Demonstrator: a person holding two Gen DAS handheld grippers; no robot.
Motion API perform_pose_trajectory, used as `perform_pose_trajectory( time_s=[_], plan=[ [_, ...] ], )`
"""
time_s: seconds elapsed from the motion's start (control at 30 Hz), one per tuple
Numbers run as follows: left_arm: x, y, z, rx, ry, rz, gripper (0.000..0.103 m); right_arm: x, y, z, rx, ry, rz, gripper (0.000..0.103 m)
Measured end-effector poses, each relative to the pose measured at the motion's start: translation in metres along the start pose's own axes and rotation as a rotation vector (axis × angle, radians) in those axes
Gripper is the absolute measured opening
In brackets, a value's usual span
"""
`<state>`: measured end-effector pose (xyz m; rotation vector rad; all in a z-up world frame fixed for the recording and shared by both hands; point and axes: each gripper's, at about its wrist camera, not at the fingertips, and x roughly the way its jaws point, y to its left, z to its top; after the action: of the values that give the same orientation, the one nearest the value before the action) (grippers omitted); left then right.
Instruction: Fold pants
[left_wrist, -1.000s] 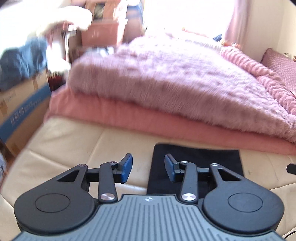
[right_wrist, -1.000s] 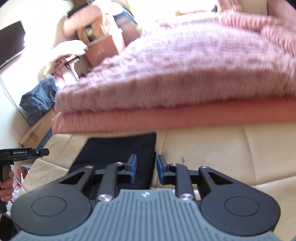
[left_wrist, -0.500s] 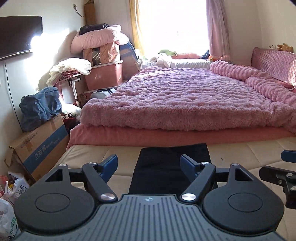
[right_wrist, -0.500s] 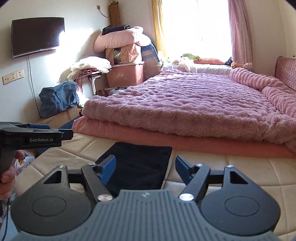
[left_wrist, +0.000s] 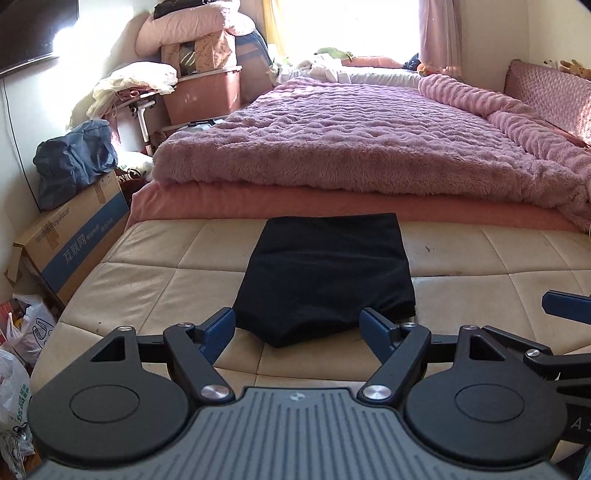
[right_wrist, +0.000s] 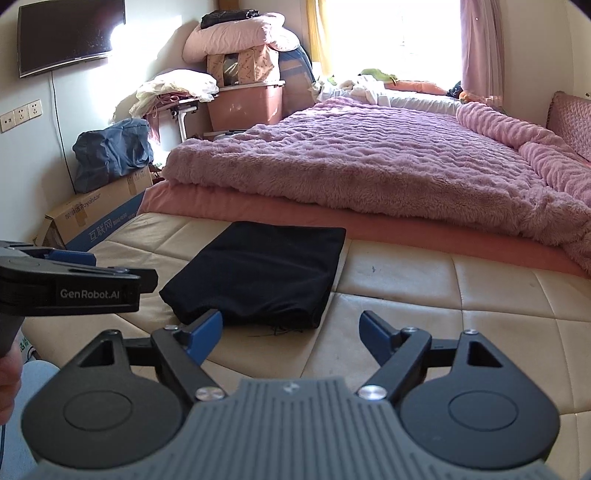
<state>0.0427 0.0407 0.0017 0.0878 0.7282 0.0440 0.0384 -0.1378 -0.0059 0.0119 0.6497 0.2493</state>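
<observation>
We hold the left tool (left_wrist: 297, 328) and the right tool (right_wrist: 291, 332) spread wide, both empty and touching nothing. The folded black pants (left_wrist: 325, 273) lie flat on the beige mattress (left_wrist: 498, 258), just beyond our blue fingertips (left_wrist: 218, 328), beside the pink blanket (right_wrist: 369, 166).

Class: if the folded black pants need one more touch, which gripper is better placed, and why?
Probably the left gripper: its open jaws frame the near edge of the black pants dead ahead. The right gripper, also open, has them off toward its left finger.
</observation>
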Motion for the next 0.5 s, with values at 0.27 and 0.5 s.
perform_pose_trajectory(
  time_s=[0.27,0.5],
  plan=[
    [-0.0005,-0.0027,-0.0035,0.006,0.002,-0.010,0.090,0.0017,0.0000,0.0015,0.007,0.007,-0.001,0.081],
    [0.0013,-0.0027,-0.0061,0.002,0.009,-0.011,0.090,0.0036,0.0011,0.0016,0.007,0.014,0.003,0.081]
  ],
)
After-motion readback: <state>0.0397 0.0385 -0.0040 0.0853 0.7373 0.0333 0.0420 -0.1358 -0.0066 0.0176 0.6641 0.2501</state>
